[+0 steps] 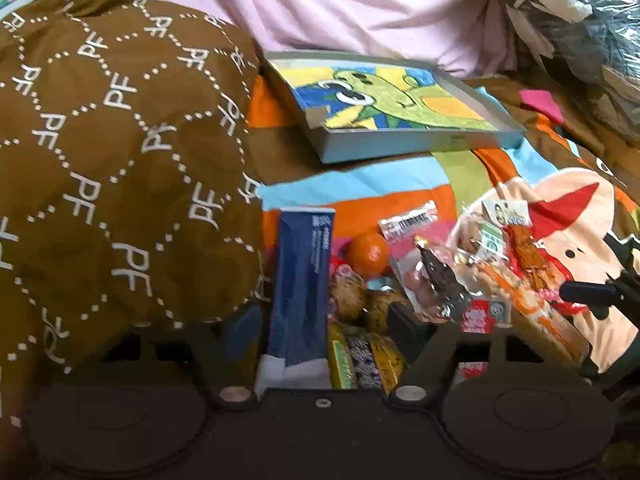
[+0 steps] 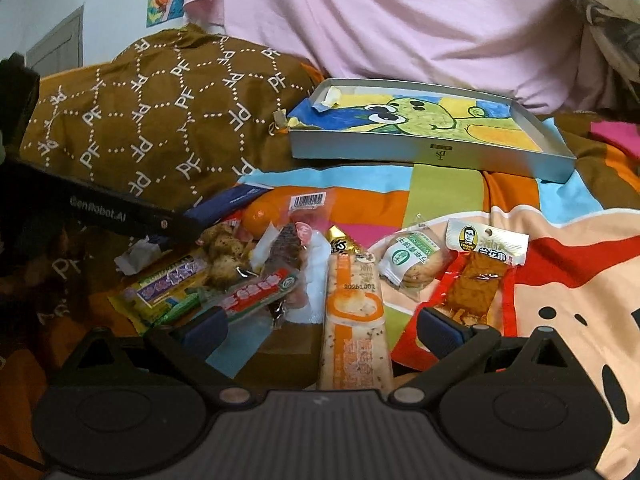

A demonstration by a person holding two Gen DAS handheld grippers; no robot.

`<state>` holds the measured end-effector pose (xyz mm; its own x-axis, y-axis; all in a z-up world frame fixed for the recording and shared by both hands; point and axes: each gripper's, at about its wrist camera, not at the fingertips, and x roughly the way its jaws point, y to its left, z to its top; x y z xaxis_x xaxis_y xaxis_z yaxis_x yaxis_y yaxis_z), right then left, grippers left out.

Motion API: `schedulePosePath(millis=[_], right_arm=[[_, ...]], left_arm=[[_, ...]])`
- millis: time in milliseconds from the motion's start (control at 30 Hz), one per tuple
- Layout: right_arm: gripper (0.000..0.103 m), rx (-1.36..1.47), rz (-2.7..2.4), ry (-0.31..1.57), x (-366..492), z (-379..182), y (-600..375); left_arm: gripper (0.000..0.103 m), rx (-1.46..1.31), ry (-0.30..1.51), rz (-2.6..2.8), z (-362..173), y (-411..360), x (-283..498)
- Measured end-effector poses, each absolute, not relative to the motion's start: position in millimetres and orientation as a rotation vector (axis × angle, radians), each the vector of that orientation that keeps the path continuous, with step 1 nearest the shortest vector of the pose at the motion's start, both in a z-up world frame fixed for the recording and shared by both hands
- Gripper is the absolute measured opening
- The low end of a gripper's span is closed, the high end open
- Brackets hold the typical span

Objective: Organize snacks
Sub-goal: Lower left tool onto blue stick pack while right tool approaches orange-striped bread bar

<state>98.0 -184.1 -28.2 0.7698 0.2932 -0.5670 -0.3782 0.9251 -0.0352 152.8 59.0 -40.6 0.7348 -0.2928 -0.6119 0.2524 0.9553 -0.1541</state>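
Observation:
A pile of wrapped snacks lies on a colourful bedspread. My left gripper (image 1: 324, 324) hangs low over the pile's left end. Its jaws stand apart around a long dark blue box (image 1: 300, 280) and several thin bars (image 1: 360, 360); the left pad is near the box and the right pad is clear of it. An orange (image 1: 368, 254) sits just beyond. My right gripper (image 2: 324, 326) is open wide over a long orange-and-white packet (image 2: 354, 320), without touching it. A round biscuit packet (image 2: 412, 264) and a red packet of brown tofu (image 2: 476, 280) lie to its right.
A shallow grey tray (image 2: 432, 152) lined with a green cartoon drawing rests farther back on the bedspread. A brown patterned cushion (image 1: 120, 160) rises on the left. Pink cloth (image 2: 400, 20) hangs behind. The left gripper's arm (image 2: 100, 210) crosses the right wrist view's left side.

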Motion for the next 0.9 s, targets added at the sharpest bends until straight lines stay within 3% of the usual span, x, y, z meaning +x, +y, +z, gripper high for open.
schedulePosePath(millis=[233, 400, 567, 633, 733, 900], right_arm=[[0.091, -0.154, 0.342, 0.61, 100.6, -29.8, -181.9], [0.078, -0.164, 0.309, 0.633, 101.1, -32.9, -182.1], [0.077, -0.126, 0.306, 0.651, 102.7, -33.4, -187.1], [0.076, -0.108, 0.308, 0.663, 104.9, -33.9, -188.6], [0.067, -0.078, 0.311, 0.686, 109.4, -35.2, -189.7], [0.048, -0.056, 0.297, 0.71, 113.7, -37.5, -188.8]], left_arm=[[0.051, -0.061, 0.743, -0.243, -47.4, 61.0, 160.0], [0.051, -0.055, 0.752, -0.233, -48.7, 61.7, 161.1], [0.05, -0.077, 0.758, -0.234, -49.4, 64.2, 161.8], [0.045, -0.101, 0.764, -0.239, -50.2, 65.7, 162.0], [0.037, -0.125, 0.775, -0.24, -51.5, 67.3, 163.0], [0.034, -0.153, 0.79, -0.256, -50.9, 65.2, 160.9]])
